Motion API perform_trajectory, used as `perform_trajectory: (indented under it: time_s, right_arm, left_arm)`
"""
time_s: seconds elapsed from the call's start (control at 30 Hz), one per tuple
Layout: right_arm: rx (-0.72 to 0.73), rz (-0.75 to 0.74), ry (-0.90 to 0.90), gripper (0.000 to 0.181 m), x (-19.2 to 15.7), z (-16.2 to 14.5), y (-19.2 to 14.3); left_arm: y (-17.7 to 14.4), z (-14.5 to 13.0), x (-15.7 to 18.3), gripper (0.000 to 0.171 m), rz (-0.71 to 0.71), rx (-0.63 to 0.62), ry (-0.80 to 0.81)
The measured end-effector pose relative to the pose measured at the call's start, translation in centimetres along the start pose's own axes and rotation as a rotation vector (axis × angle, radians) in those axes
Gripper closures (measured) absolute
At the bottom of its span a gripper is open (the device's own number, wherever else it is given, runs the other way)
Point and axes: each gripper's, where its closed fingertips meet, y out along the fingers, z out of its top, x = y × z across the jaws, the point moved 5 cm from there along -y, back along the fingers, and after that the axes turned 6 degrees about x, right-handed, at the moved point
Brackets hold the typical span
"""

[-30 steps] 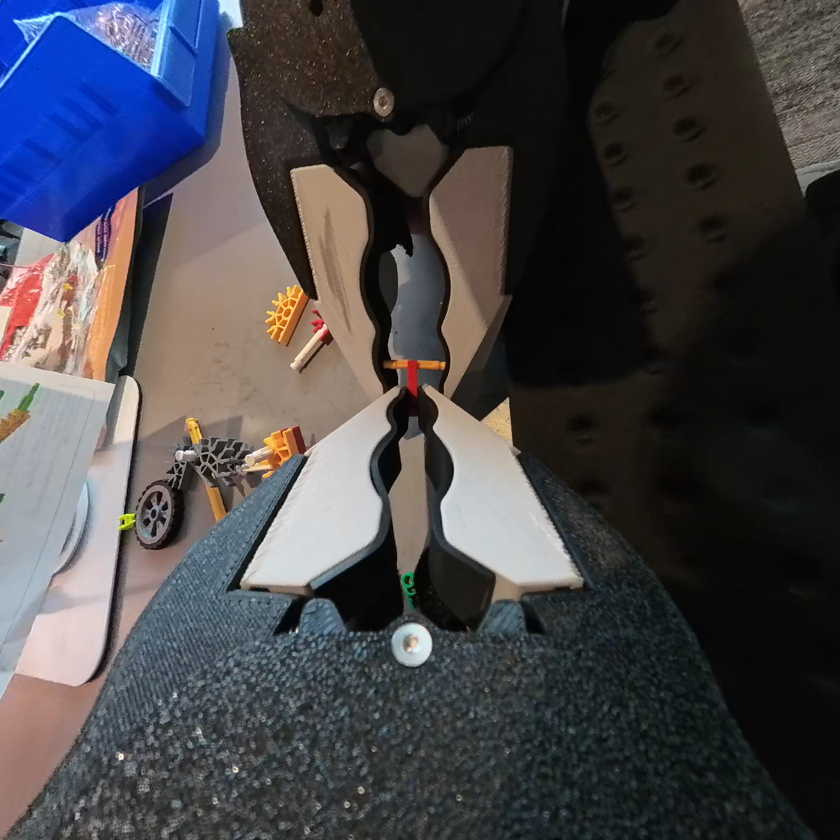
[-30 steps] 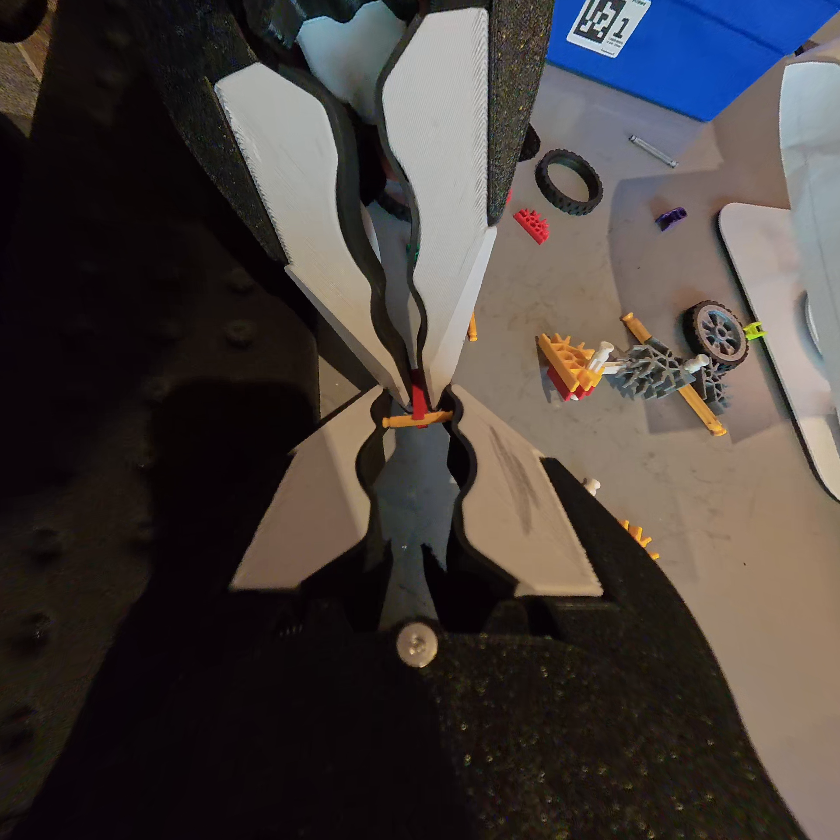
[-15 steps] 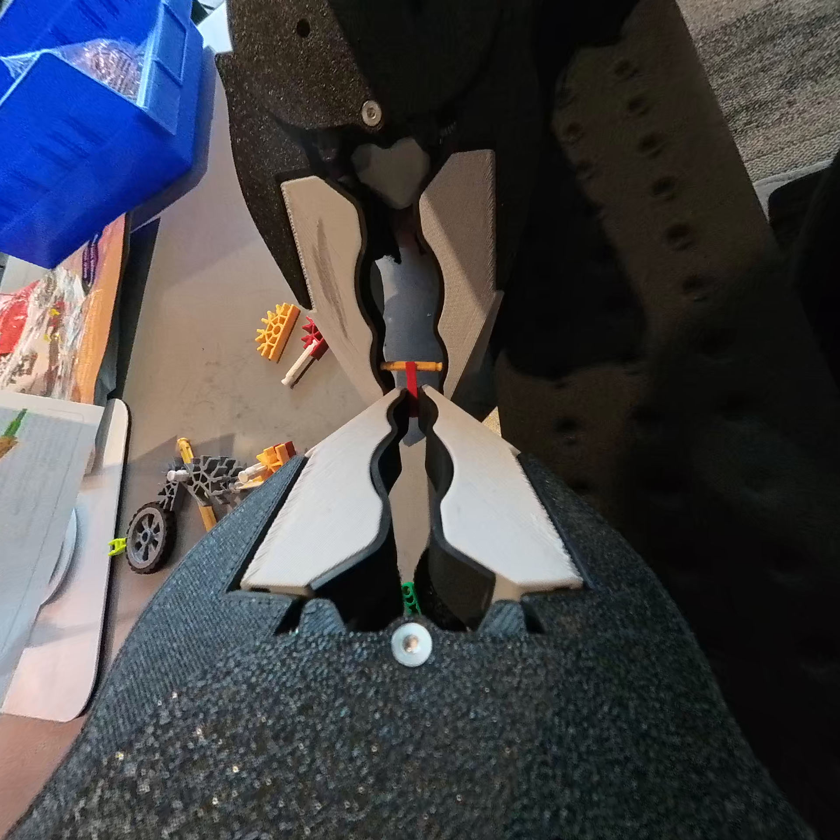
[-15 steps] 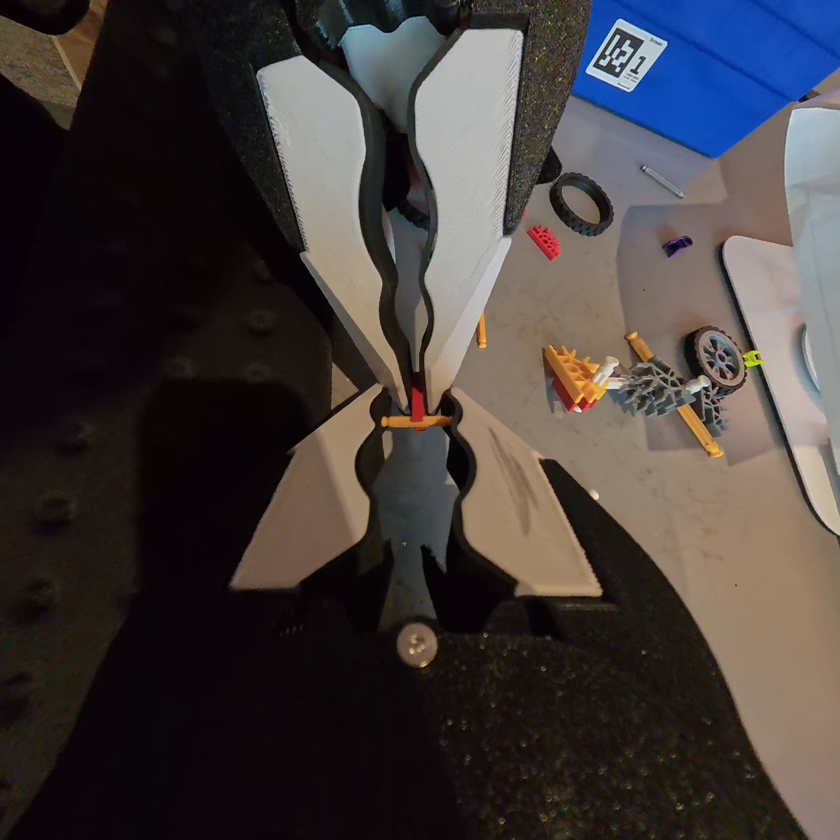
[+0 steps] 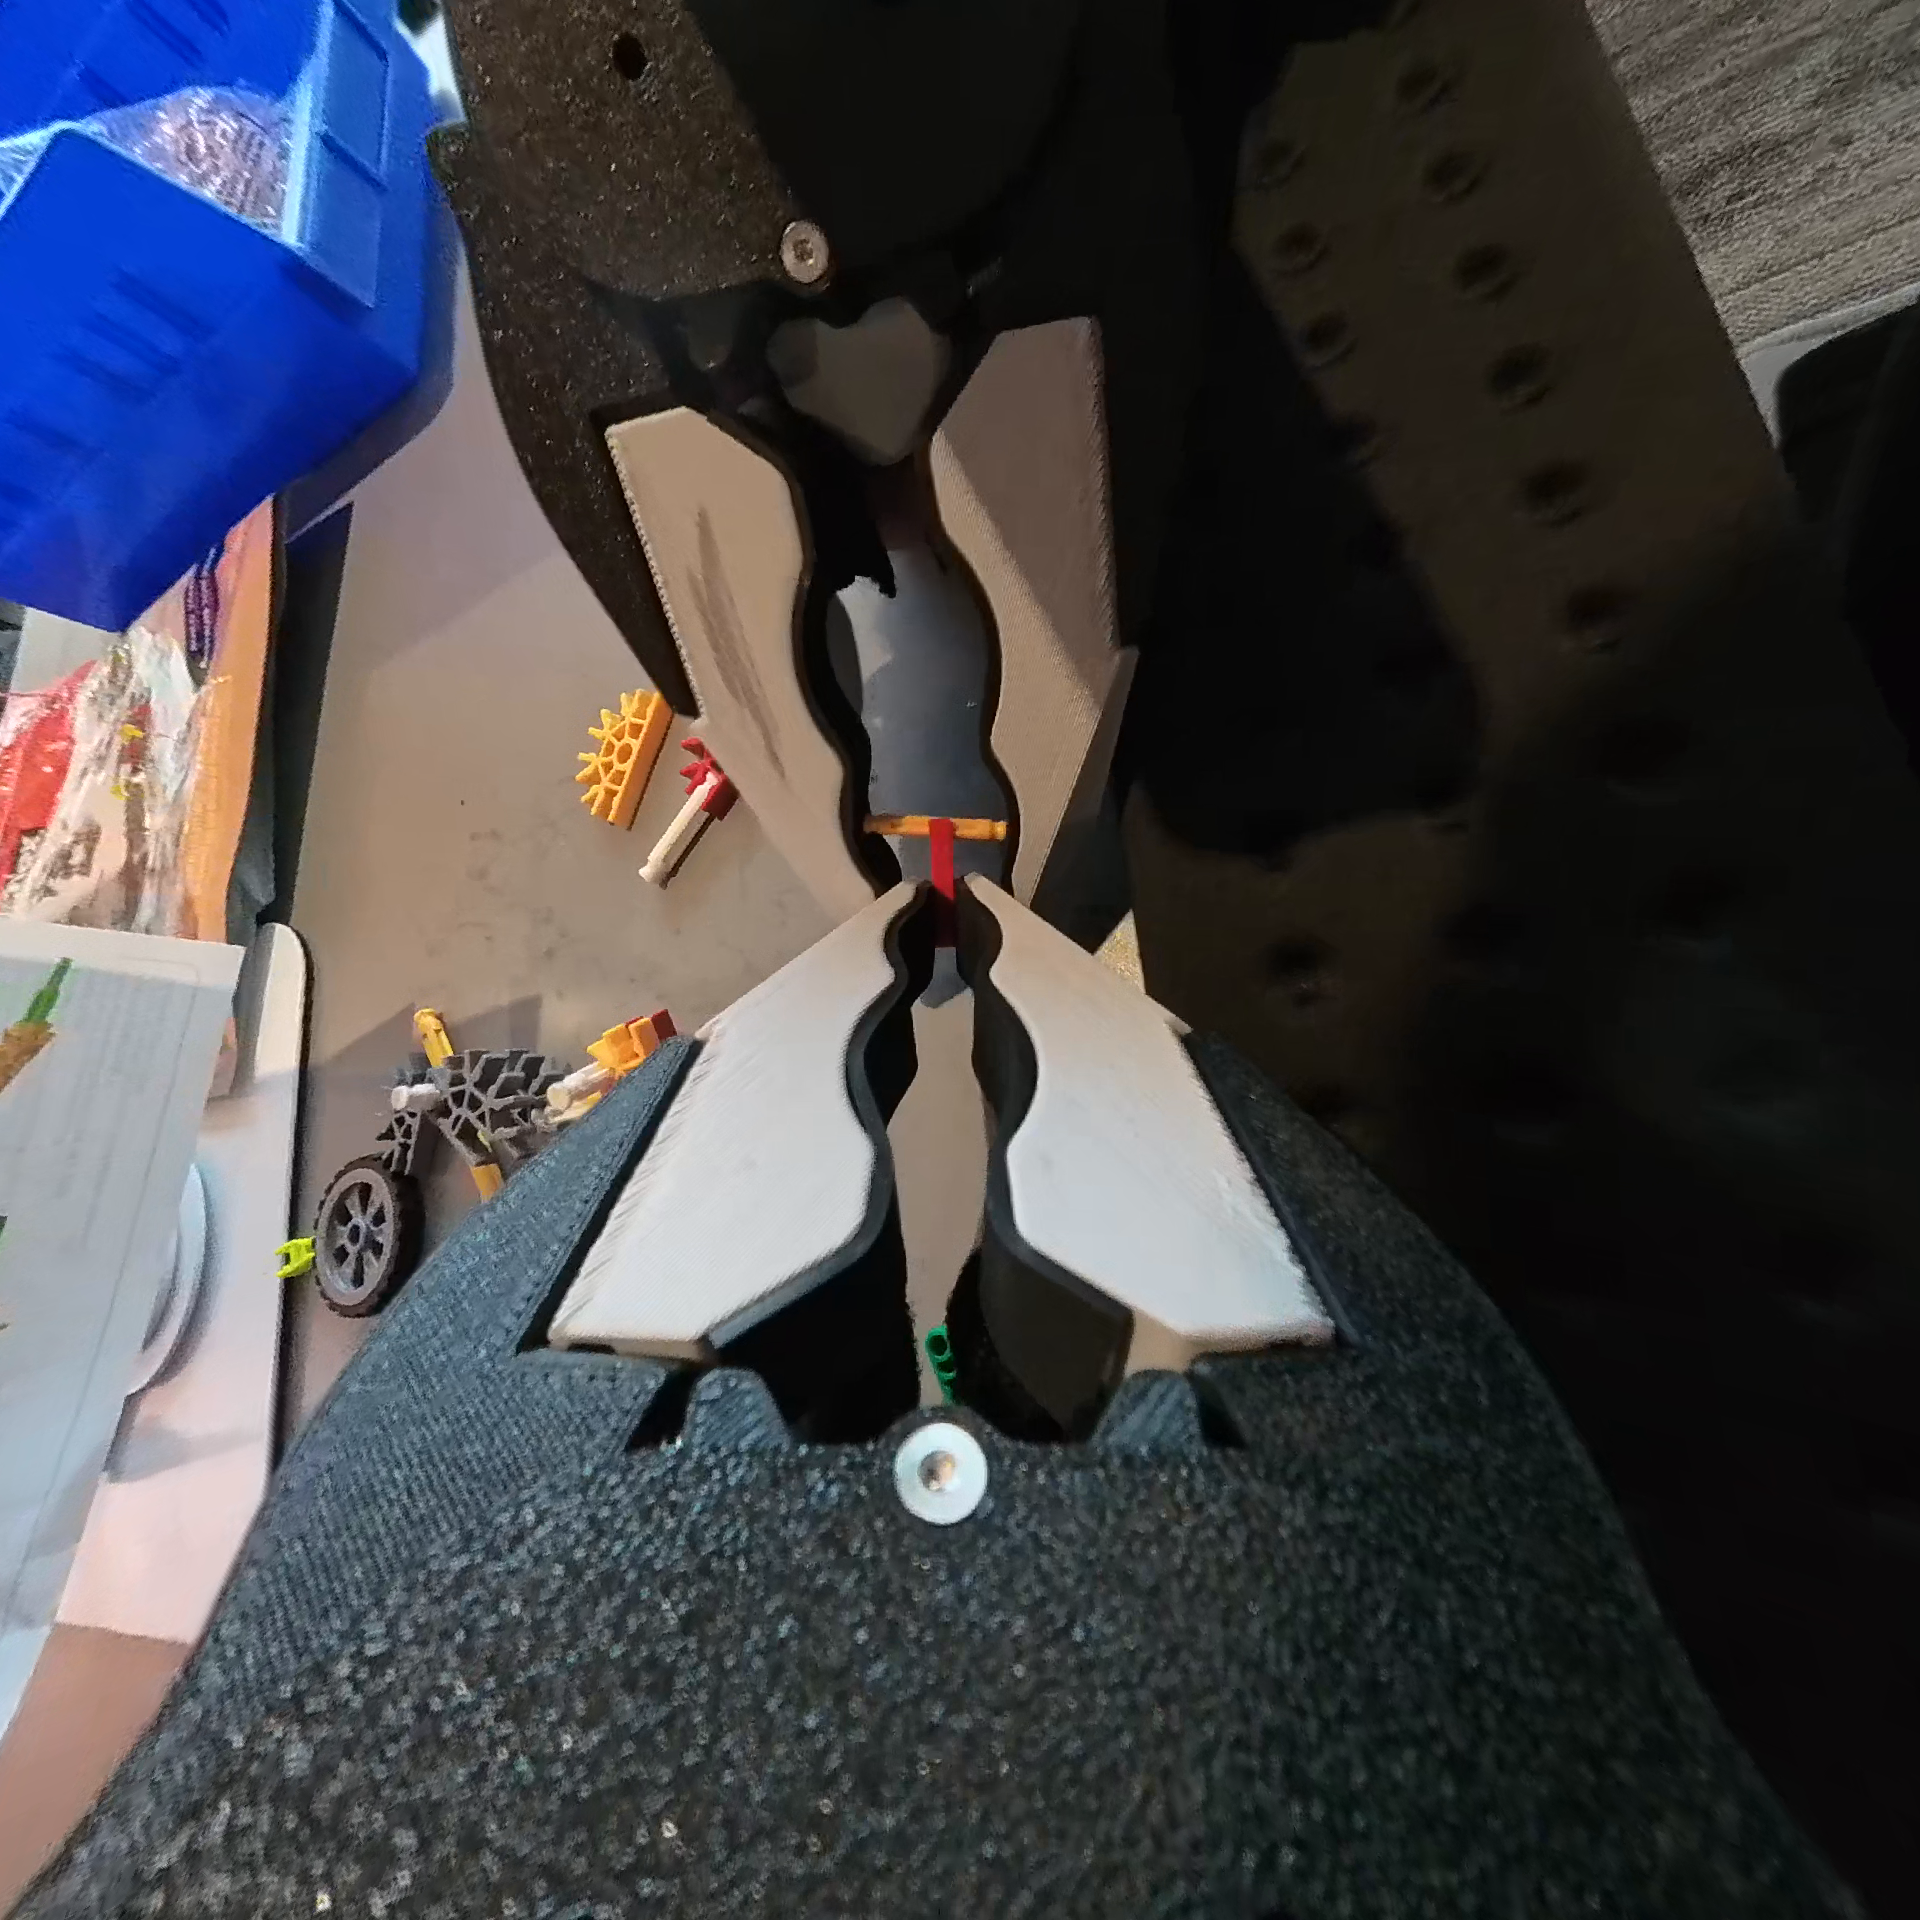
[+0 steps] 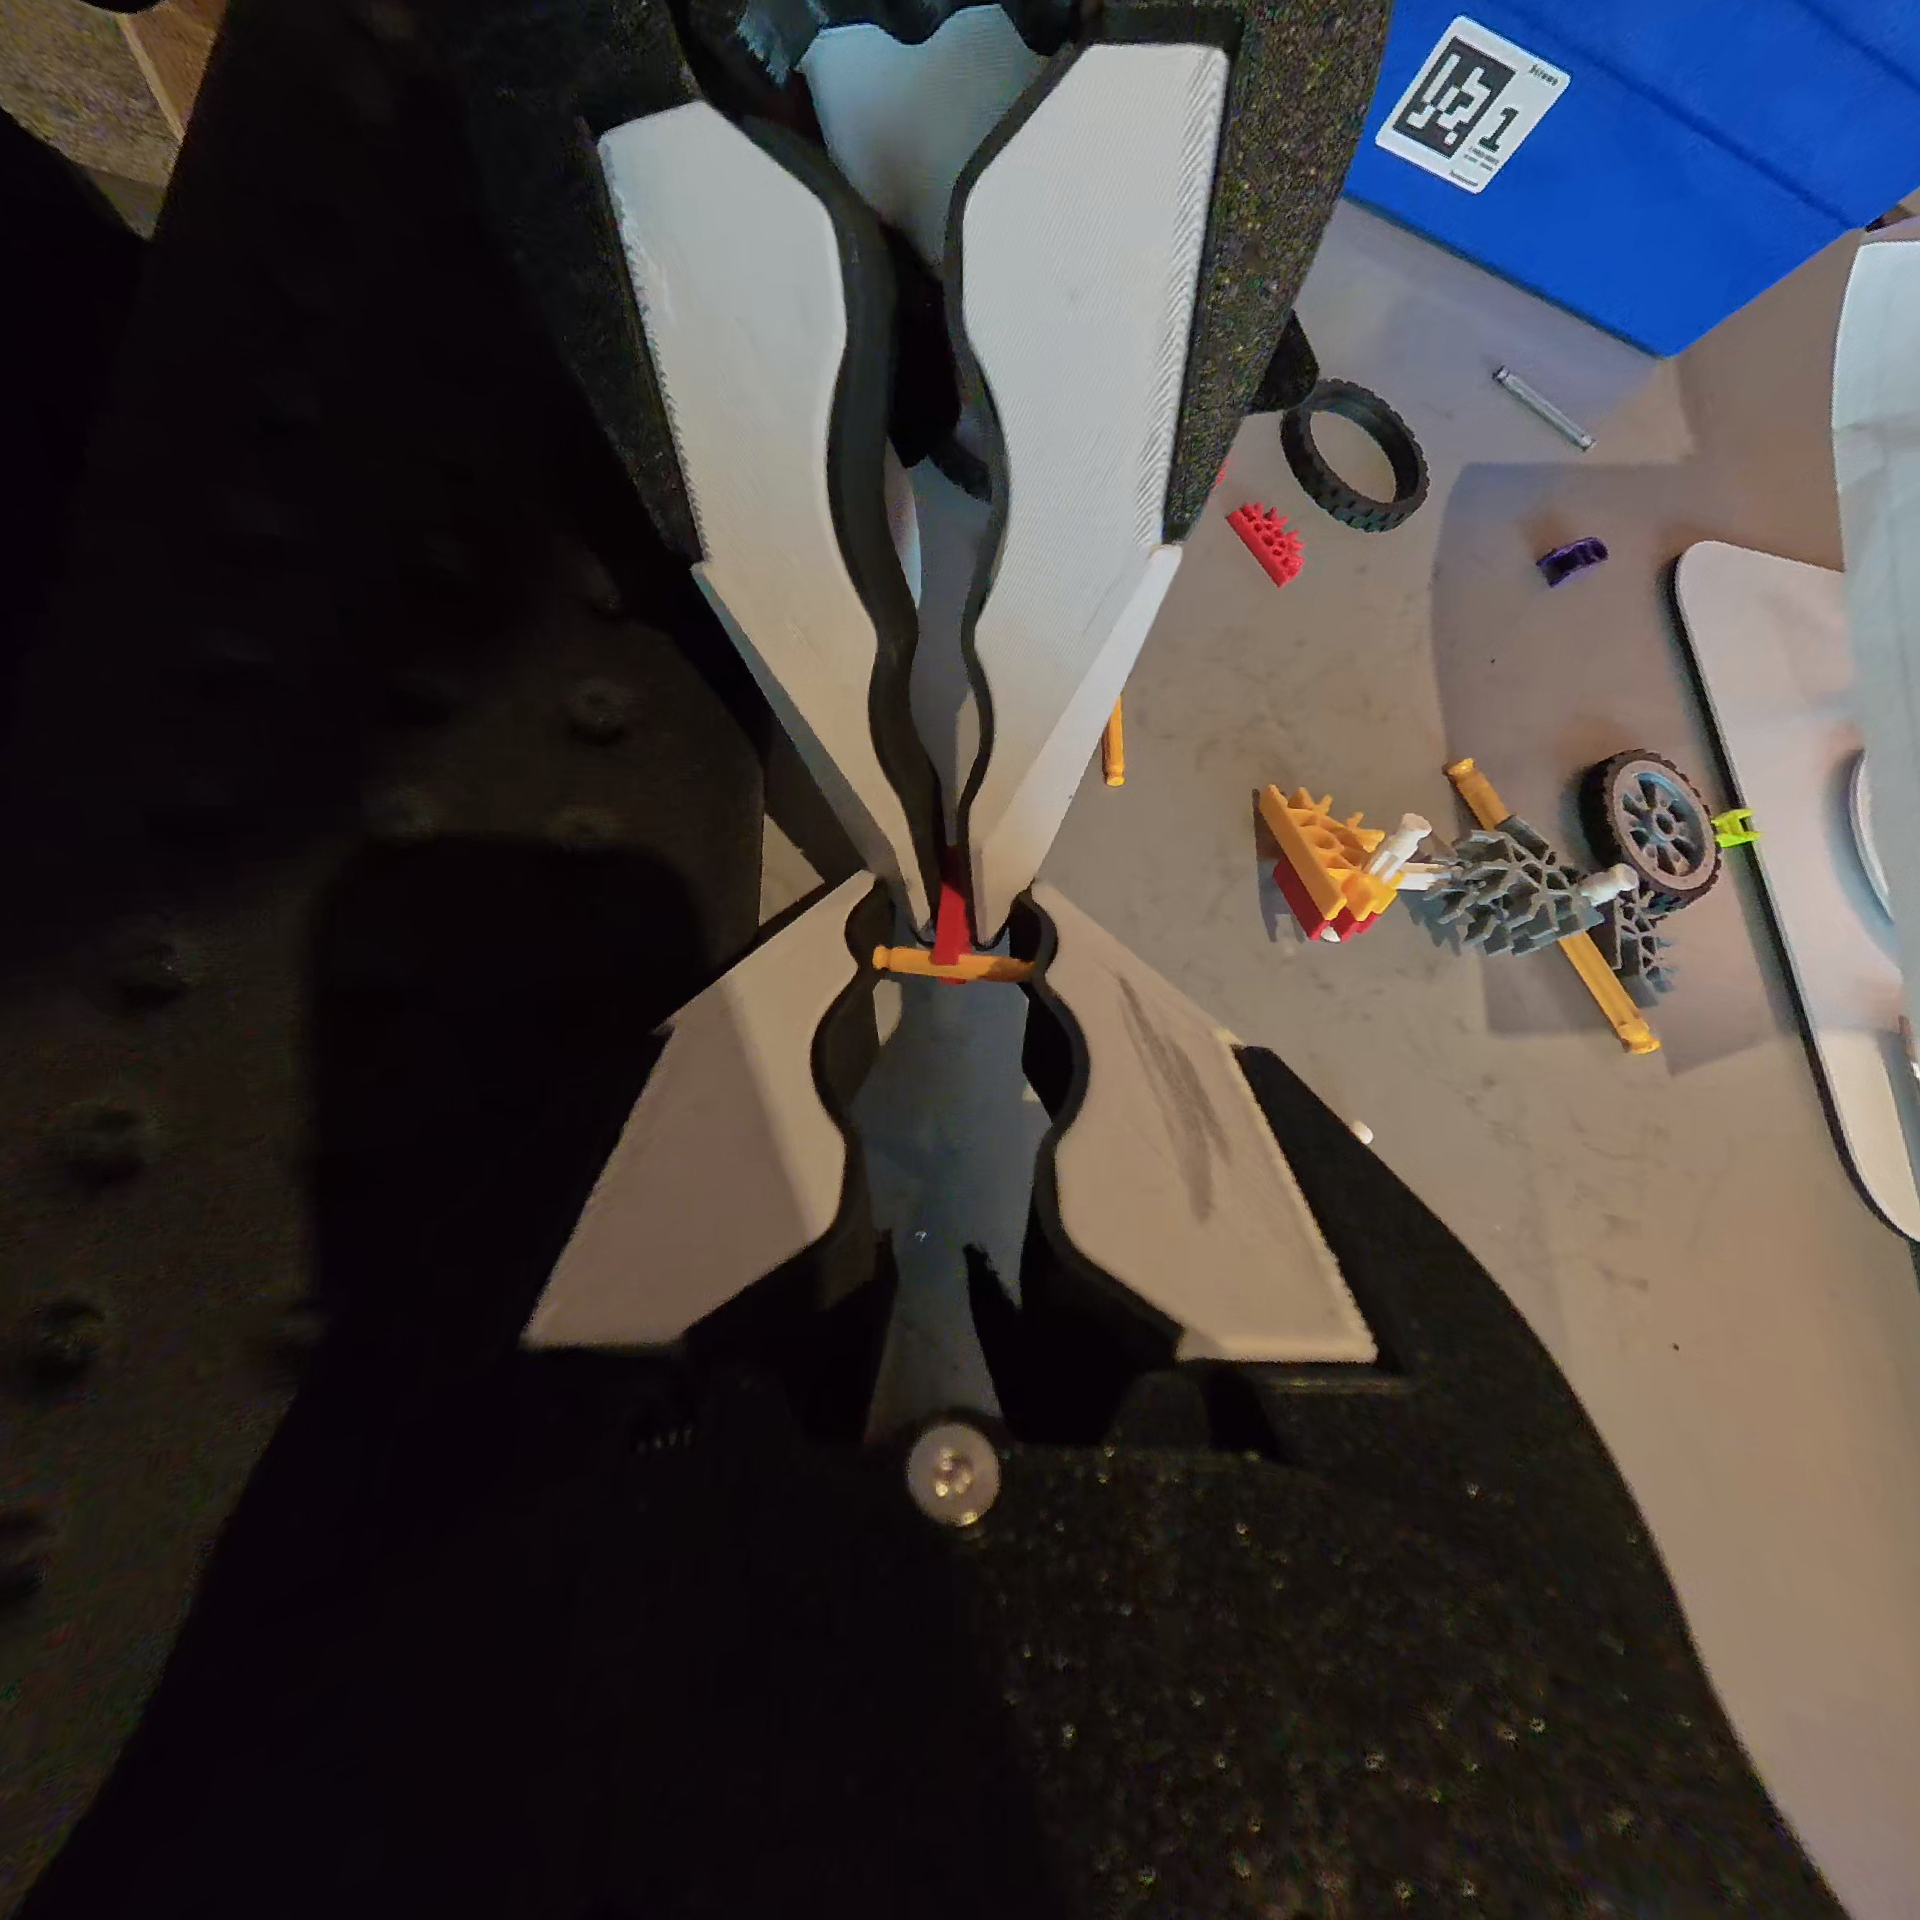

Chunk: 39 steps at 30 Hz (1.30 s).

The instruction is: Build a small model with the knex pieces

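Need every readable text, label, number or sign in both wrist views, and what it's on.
White sticker on the blue bin: black square code pattern plus a few characters; legible, not transcribed here.
Orange packet, left edge of left wrist view: print too blurred to read.
White sheet below it: drawings, print too small to read.
Red connector, orange rod: no marks visible.
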Motion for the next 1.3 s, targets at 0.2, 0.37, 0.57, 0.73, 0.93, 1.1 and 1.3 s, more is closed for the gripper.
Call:
perform_trajectory:
  time_s: [0.2, 0.37, 0.57, 0.73, 0.93, 1.1, 1.3]
  right_arm:
    - [0.013, -0.027, 0.021, 0.159, 0.3, 0.0, -0.2]
    - [0.015, -0.031, 0.024, 0.159, 0.3, 0.1, -0.2]
    - [0.032, 0.009, 0.043, 0.158, 0.3, 0.1, -0.4]
    - [0.016, 0.018, 0.034, 0.159, 0.1, 0.0, -0.3]
    - [0.032, -0.003, 0.061, 0.159, 0.4, 0.2, -0.7]
    - [0.034, -0.041, 0.057, 0.158, 0.7, 0.5, -1.1]
    - [0.040, -0.058, 0.090, 0.156, 1.0, 0.8, -1.3]
  left_arm:
    - [-0.2, -0.1, -0.3, 0.171, 0.005, 0.003, -0.049]
    - [-0.3, -0.1, -0.4, 0.171, -0.016, 0.023, -0.085]
    - [-0.3, 0.1, -0.4, 0.171, -0.032, 0.037, -0.058]
    - [-0.2, 0.0, -0.3, 0.171, -0.044, 0.027, -0.063]
    - [-0.3, 0.2, -0.8, 0.171, -0.054, 0.061, -0.127]
    - [-0.4, 0.4, -1.2, 0.171, -0.049, 0.096, -0.198]
    - [-0.5, 0.7, -1.6, 0.171, -0.041, 0.126, -0.237]
